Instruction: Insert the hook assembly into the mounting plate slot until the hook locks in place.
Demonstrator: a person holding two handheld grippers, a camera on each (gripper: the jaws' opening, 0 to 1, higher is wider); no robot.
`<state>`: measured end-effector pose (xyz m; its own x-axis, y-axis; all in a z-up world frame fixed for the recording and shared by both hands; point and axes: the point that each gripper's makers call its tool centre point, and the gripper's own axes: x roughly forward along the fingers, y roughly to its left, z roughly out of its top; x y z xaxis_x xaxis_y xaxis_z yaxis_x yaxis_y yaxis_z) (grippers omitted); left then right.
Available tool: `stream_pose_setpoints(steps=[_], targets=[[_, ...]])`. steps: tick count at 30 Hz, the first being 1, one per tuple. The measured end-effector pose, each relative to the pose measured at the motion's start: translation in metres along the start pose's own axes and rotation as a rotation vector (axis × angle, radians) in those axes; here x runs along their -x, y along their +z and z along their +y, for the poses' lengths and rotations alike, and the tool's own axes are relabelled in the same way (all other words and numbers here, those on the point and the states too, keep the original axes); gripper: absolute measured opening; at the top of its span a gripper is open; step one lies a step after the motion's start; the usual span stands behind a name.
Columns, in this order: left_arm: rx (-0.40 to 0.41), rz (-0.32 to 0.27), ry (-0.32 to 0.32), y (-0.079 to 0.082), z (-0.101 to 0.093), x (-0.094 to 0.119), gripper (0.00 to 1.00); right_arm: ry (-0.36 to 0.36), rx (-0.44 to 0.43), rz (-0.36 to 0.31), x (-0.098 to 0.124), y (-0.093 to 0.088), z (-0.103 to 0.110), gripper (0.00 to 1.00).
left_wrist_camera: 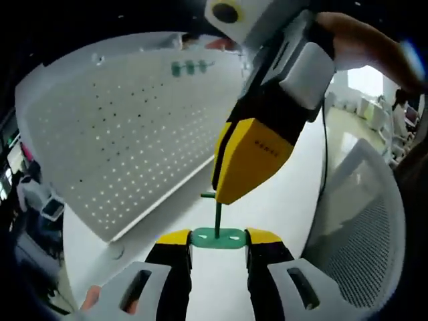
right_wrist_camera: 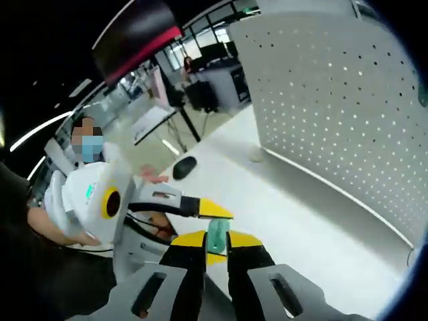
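Pegboard beyond claw-held green hook

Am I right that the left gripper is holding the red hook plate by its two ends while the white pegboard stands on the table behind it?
Nearly: the plate is green, not red. The left gripper view shows the left gripper holding the green hook plate by its two ends, with the white pegboard standing on the table behind it.

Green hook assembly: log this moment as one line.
left gripper: shut on green plastic hook plate | right gripper: shut on green peg | white perforated pegboard: not reached
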<state>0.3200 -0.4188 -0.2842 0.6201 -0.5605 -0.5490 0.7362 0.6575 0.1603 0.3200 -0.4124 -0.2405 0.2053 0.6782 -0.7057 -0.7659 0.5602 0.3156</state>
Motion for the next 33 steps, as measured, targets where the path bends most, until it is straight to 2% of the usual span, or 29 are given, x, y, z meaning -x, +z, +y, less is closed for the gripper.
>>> stream_pose_setpoints(steps=[5, 7, 11, 16, 18, 24, 29, 33], targets=[[-0.015, -0.001, 0.007, 0.0, -0.002, -0.001, 0.31, -0.021, -0.01, 0.053, -0.005, -0.004, -0.004, 0.08], [-0.047, 0.007, 0.017, 0.0, -0.002, -0.002, 0.31, -0.019, -0.008, 0.088, -0.008, -0.011, -0.005, 0.08], [-0.065, 0.002, 0.019, 0.004, -0.005, -0.003, 0.31, -0.008, -0.043, 0.094, -0.012, -0.013, -0.005, 0.06], [-0.094, 0.007, 0.024, 0.004, -0.005, -0.005, 0.31, -0.008, -0.06, 0.151, -0.019, -0.023, -0.007, 0.04], [-0.104, 0.005, 0.025, 0.005, -0.005, -0.005, 0.31, -0.003, -0.08, 0.128, -0.02, -0.019, -0.006, 0.03], [-0.112, 0.008, 0.026, 0.004, -0.007, -0.006, 0.31, 0.002, -0.105, 0.16, -0.025, -0.026, -0.007, 0.01], [-0.13, 0.019, 0.034, 0.002, -0.006, -0.005, 0.31, 0.01, -0.138, 0.155, -0.026, -0.026, -0.006, 0.01], [-0.185, 0.042, 0.04, 0.001, -0.008, -0.005, 0.31, 0.011, -0.167, 0.167, -0.026, -0.027, -0.006, 0.01]])
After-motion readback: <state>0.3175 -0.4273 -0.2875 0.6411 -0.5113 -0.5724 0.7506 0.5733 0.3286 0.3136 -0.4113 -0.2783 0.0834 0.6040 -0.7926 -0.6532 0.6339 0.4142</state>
